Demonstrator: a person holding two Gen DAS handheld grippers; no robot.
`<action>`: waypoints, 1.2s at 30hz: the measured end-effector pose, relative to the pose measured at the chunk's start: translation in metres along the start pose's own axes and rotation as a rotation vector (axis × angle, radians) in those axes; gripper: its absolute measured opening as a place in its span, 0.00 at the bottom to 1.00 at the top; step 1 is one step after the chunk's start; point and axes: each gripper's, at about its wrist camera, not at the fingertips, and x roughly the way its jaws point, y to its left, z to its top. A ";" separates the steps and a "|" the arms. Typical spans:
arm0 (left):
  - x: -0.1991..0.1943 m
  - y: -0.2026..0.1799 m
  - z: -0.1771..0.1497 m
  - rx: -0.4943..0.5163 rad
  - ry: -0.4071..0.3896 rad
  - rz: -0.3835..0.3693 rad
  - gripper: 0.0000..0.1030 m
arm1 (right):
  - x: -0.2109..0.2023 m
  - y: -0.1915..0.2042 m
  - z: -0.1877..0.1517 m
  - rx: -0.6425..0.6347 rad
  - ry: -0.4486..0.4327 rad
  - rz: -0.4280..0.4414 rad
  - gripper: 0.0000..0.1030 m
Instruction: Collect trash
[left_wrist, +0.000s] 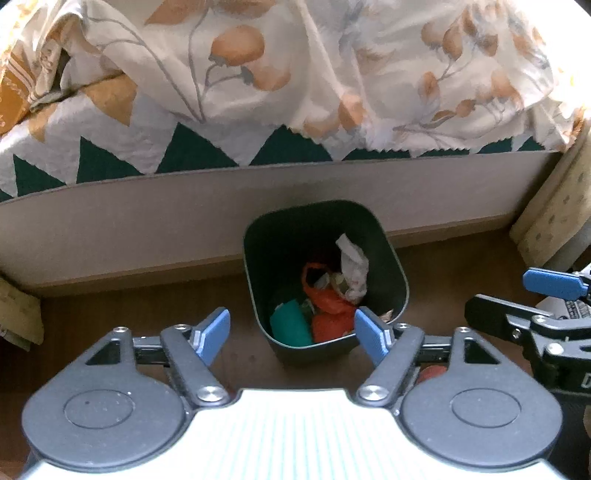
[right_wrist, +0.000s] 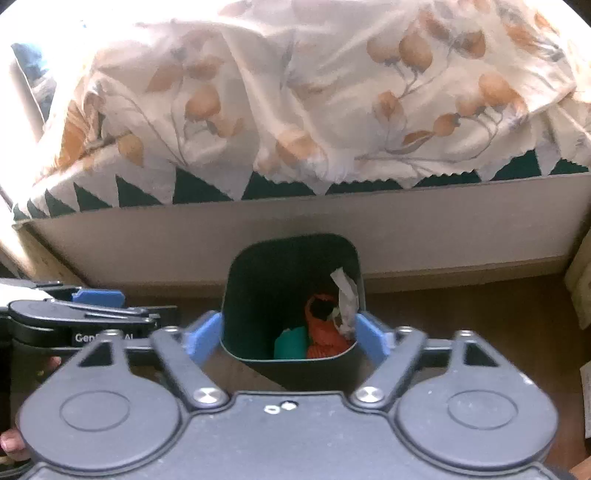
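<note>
Standing on the floor against the bed base, the dark bin (right_wrist: 291, 295) lies straight ahead of the right gripper (right_wrist: 290, 334), whose wide-spread, empty fingers flank its near rim. Left gripper (left_wrist: 291, 334), likewise wide and empty, sits left of the bin. Judged nearer: the right. Trash inside: orange bag (left_wrist: 328, 310), teal wad (left_wrist: 290, 326), white paper (left_wrist: 352, 266).

Trash bin (left_wrist: 395, 273): dark matt plastic, smooth walls. Inside: crumpled white paper (left_wrist: 352, 267), glossy orange plastic bag (left_wrist: 328, 314), teal wad (left_wrist: 290, 326), material unclear. Left gripper (left_wrist: 291, 332) and right gripper (right_wrist: 290, 332): matt black plastic arms, shiny metal rivets, blue matt pads. Bedsheet (left_wrist: 332, 66): soft wrinkled printed cloth. Bed frame (left_wrist: 147, 221): smooth matt beige panel. Floor (left_wrist: 129, 314): brown wood look.
</note>
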 end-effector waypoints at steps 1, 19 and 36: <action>-0.003 0.000 -0.002 0.002 -0.007 -0.006 0.73 | -0.004 0.001 -0.001 0.003 -0.014 -0.003 0.90; -0.018 -0.001 -0.023 0.030 -0.030 -0.077 0.82 | -0.023 -0.003 -0.020 0.095 -0.086 -0.034 1.00; -0.013 0.003 -0.021 0.025 -0.028 -0.061 0.82 | -0.008 -0.004 -0.023 0.099 -0.046 -0.093 1.00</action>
